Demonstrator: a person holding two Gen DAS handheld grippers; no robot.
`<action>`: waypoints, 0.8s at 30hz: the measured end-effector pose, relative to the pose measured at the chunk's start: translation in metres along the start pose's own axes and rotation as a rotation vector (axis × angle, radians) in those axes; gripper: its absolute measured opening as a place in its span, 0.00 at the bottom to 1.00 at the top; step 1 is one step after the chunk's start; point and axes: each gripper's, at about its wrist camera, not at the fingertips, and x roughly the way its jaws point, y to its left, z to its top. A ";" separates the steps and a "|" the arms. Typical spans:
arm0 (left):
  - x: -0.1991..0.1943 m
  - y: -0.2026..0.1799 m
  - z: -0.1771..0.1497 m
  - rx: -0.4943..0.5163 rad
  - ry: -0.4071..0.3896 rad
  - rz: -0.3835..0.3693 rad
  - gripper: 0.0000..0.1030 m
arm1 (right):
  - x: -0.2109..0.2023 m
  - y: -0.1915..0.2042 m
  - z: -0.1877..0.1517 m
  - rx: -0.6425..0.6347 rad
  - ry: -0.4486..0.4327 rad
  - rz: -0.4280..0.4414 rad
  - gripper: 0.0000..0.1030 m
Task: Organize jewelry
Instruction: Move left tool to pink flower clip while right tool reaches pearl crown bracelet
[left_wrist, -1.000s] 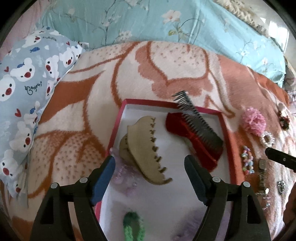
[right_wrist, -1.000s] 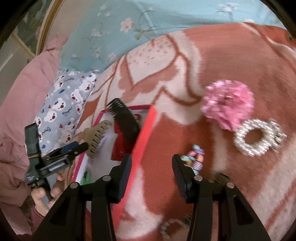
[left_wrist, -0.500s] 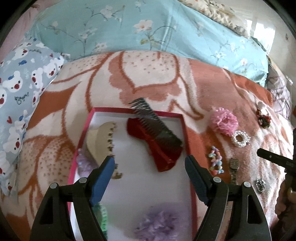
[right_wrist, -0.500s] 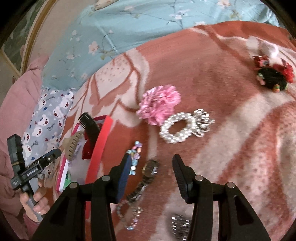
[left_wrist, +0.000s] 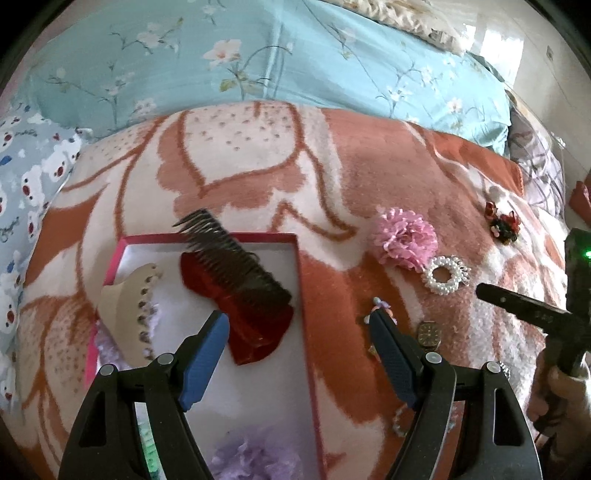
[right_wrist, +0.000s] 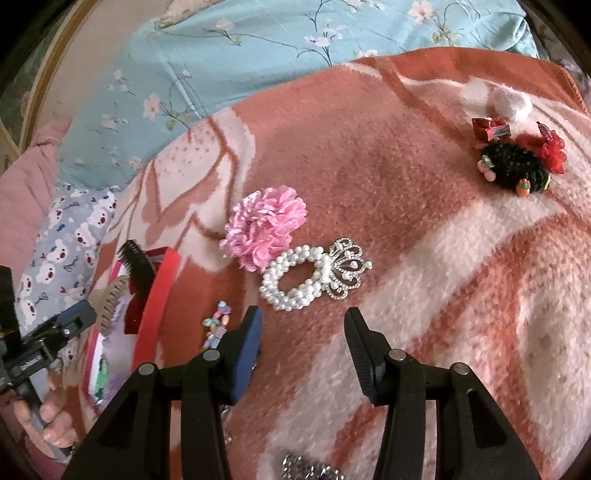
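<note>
Left wrist view: the left gripper (left_wrist: 299, 350) hangs over the bed with its fingers (left_wrist: 205, 354) spread wide and nothing between them. One finger lies over the white floor of the red-rimmed box (left_wrist: 301, 295); the other lies outside it, over the orange blanket (left_wrist: 369, 177). Ahead of the box-side finger, inside the box, a dark comb (left_wrist: 236, 254) rests on a red hair clip (left_wrist: 247, 314), with a beige claw clip (left_wrist: 127, 299) to its outer side. A purple flower (left_wrist: 255, 459) lies low in the box, between the finger arms. Just beside the outer finger lie a beaded bracelet (left_wrist: 380, 306) and a small watch (left_wrist: 428, 332).

Right wrist view: the right gripper (right_wrist: 303, 343) is likewise wide apart and empty above the blanket. Directly ahead of the fingertips lies a pearl ring with a crown charm (right_wrist: 310, 275), touching a pink flower (right_wrist: 264, 230) beyond it. A dark ornament with red trim (right_wrist: 517, 162) lies far ahead, well apart. A rhinestone piece (right_wrist: 310, 469) shows between the finger arms.
</note>
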 end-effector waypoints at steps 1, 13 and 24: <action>0.003 -0.003 0.002 0.001 0.003 -0.001 0.76 | 0.003 0.000 0.000 -0.002 0.005 -0.010 0.47; 0.064 -0.030 0.028 -0.028 0.072 -0.048 0.76 | 0.049 0.000 0.021 0.005 0.007 -0.129 0.26; 0.157 -0.074 0.068 -0.018 0.153 -0.102 0.76 | 0.014 -0.030 0.024 -0.013 -0.045 -0.208 0.12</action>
